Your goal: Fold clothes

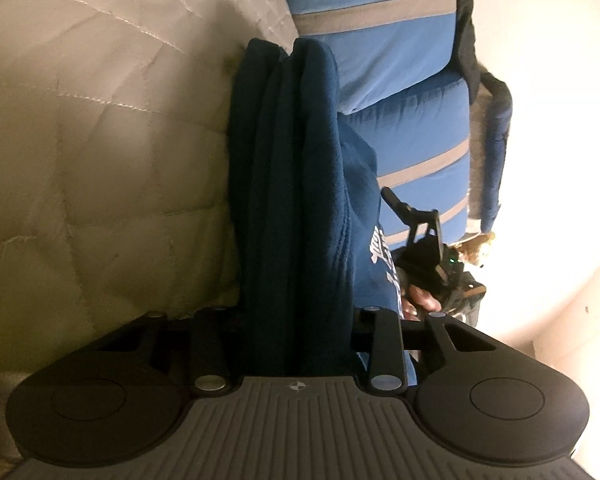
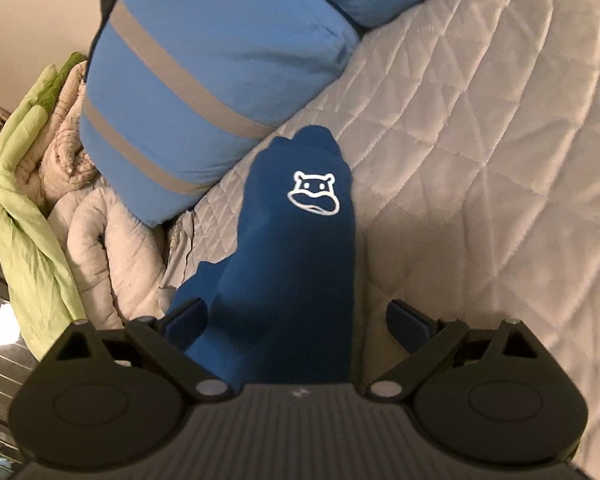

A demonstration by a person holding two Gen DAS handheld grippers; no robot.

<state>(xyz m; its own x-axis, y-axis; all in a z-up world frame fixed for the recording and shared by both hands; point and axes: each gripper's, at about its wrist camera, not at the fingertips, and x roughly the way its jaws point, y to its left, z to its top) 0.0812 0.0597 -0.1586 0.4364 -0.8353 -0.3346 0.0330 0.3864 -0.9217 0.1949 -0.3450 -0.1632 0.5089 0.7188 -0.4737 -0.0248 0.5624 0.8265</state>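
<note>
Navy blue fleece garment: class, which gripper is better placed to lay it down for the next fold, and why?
Probably left. The left gripper is shut on bunched folds of the navy blue fleece garment; the right gripper is open, cloth loose between its fingers.

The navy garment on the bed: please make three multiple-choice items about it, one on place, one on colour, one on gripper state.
1. The navy garment lies on:
A. a quilted bedcover
B. a wooden floor
C. a glass desk

2. The animal-face logo is:
A. red
B. white
C. yellow

3. The right gripper is:
A. open
B. shut on a pillow
C. out of view

Key: 1 A, the grey quilted bedcover lies under it. 2 B, white outline on navy. 3 A, its blue pads stand apart, not pinching the cloth between them.
</note>
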